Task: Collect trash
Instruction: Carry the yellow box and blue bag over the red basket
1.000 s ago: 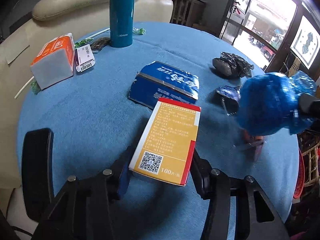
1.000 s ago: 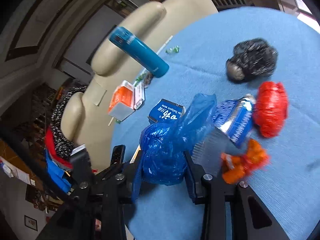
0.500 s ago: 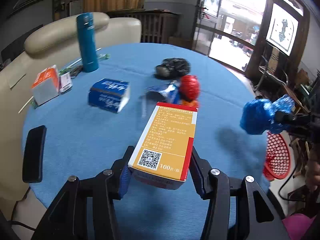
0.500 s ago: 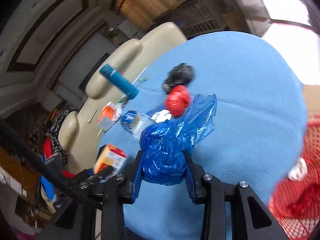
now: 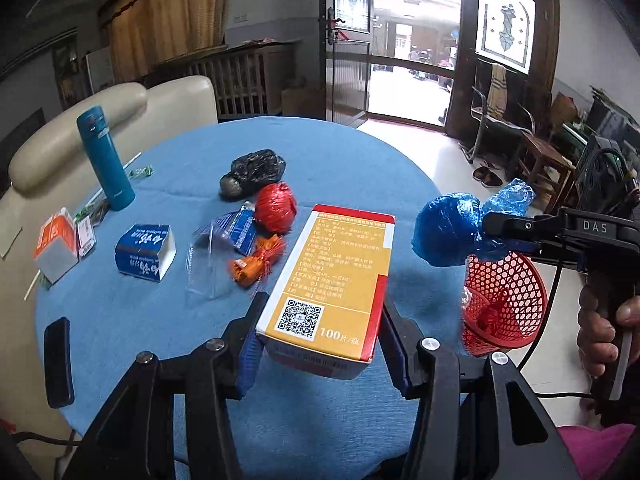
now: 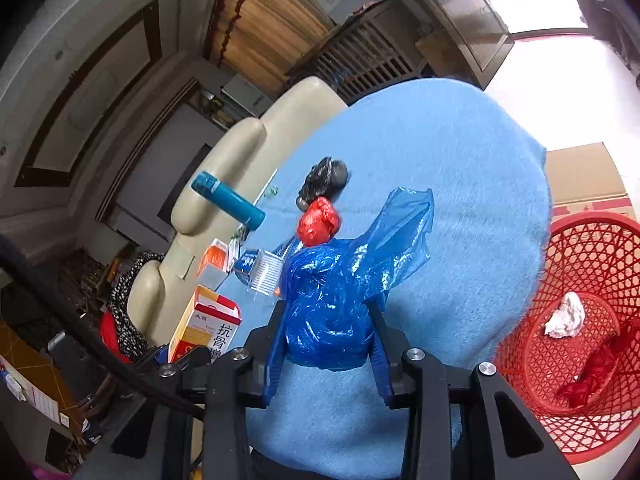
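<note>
Gripping a yellow-and-red cardboard medicine box (image 5: 332, 284) between closed left gripper (image 5: 320, 344) fingers, lifted above the round blue-clothed table (image 5: 132, 312). Right gripper (image 6: 328, 344) clamped on a crumpled blue plastic bag (image 6: 336, 300), near the table edge. Just right, beyond that edge: red mesh plastic basket (image 6: 592, 432). Farther ahead: red bag ball (image 5: 276, 208), black bag bundle (image 5: 254, 172).

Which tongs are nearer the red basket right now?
Right. The right tongs, shut on the blue bag, hang at the table edge just above the red basket. The left tongs, gripping the yellow box, sit farther back over the table.
</note>
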Motion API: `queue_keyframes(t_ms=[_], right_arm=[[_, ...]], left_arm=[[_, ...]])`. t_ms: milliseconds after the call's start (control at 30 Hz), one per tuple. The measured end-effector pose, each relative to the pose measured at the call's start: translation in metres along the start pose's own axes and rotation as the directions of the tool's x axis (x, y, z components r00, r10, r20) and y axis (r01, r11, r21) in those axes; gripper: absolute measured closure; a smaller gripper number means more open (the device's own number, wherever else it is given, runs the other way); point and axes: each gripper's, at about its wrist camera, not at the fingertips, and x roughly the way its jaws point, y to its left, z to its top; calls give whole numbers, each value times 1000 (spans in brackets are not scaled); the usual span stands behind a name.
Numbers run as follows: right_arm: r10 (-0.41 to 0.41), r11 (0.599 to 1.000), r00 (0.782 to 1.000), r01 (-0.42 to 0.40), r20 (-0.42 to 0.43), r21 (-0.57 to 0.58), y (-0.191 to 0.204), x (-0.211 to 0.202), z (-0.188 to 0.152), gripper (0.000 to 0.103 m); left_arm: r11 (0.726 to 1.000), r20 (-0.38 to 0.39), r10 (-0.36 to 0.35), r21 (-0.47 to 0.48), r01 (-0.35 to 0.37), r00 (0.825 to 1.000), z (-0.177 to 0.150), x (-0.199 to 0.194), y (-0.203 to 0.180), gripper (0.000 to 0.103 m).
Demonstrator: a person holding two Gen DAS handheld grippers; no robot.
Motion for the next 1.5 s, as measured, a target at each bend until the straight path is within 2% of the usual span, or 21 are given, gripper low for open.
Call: queue_keyframes(t_ms=[333,600,900,1100,1233,1367,1500], right_arm=[[55,998,997,-57,51,38,-20,-24,0,63],[65,996,992,-72,109,53,-36,-46,1,63],[61,992,985,-78,161,103,-60,-69,7,63],[17,993,975,-42,221,112,-70,-102,20,63],[-48,994,967,21,251,110,-81,-130,37,63],[-103,991,966,79,238,107,-89,-161,50,63],[-132,989,973,117,190,89,-93,-180,48,63]], left_arm=[[999,9,10,47,-10,1000,18,-2,-27,49],[996,5,7,93,-8,1000,27,0,-50,49],[993,-2,-34,112,34,999,49,6,-74,49],[981,34,-57,187,50,998,67,5,-97,49],[972,34,-94,217,85,995,78,14,-113,49],[961,22,-157,233,147,987,85,23,-133,49],[951,-12,-199,240,196,980,81,32,-149,49]])
